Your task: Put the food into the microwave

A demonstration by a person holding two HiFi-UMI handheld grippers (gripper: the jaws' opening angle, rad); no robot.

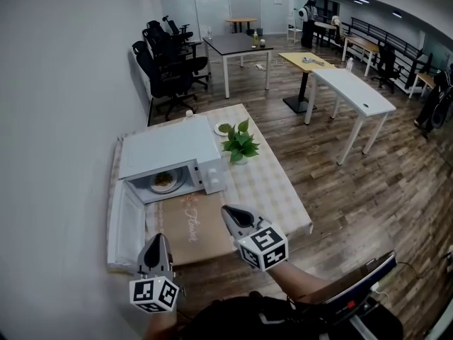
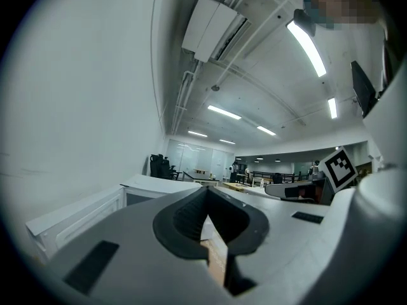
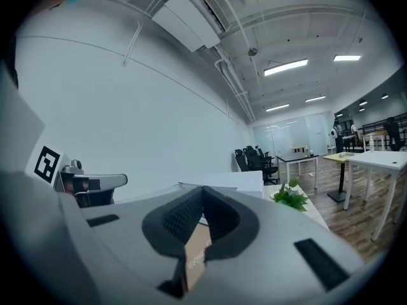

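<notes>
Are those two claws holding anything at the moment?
Nothing is held. The left gripper and right gripper are both shut and empty; the plate of food sits inside the open microwave.

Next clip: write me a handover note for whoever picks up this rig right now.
Left gripper: jaws shut, empty, held at the near table edge.
Right gripper: jaws shut, empty, by the brown mat.
The plate of food sits inside the white microwave, whose door stands open at the left.
Done: food is in.
Left: probably only shutting the door.
</notes>
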